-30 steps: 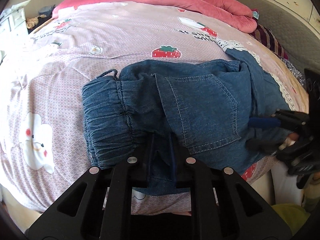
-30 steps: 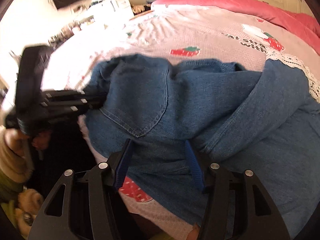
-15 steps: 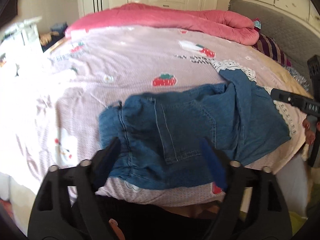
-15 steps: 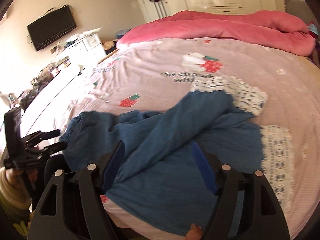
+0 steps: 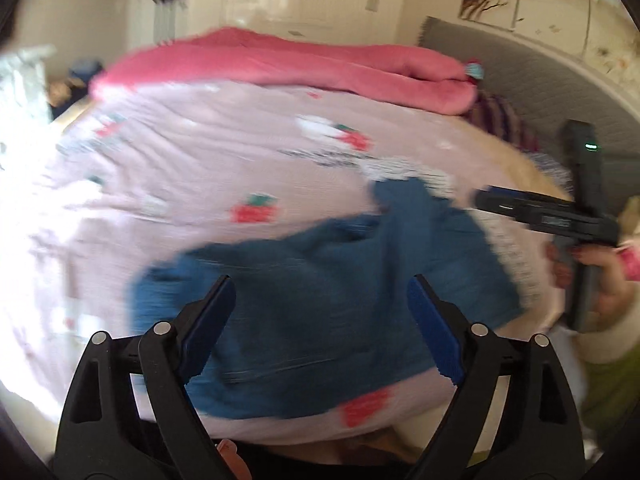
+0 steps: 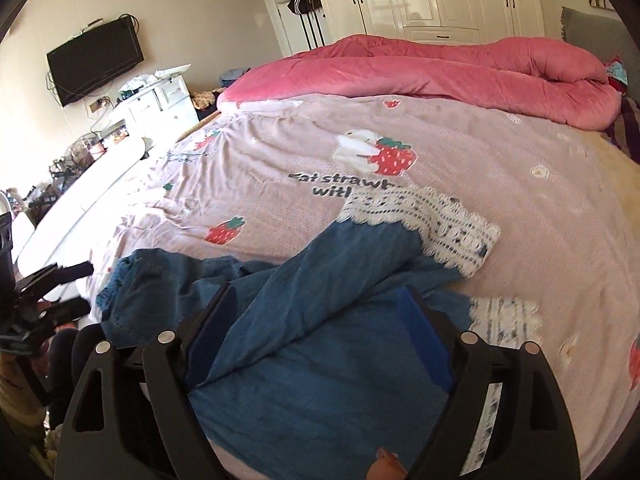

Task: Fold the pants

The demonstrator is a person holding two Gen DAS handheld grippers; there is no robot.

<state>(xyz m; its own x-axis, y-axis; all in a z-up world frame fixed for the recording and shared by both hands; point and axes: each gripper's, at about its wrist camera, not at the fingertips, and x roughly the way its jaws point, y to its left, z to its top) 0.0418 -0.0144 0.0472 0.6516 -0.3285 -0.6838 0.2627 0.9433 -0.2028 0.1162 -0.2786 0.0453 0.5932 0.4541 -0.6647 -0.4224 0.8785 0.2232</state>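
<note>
Both tongs agape, gripping nothing: pants (image 6: 320,360) on bed (image 6: 280,184), lower centre, long axis left-right, lace cuffs right, nearer right tongs (image 6: 316,332) than left tongs (image 5: 320,320).

- right gripper (image 6: 318,322) jaws wide apart above blue pants (image 6: 320,368); nothing between them
- pants on pink strawberry bedsheet (image 6: 520,184); one leg crossed over, white lace cuffs (image 6: 424,220)
- left gripper (image 6: 48,292) at far left edge, off pants
</note>
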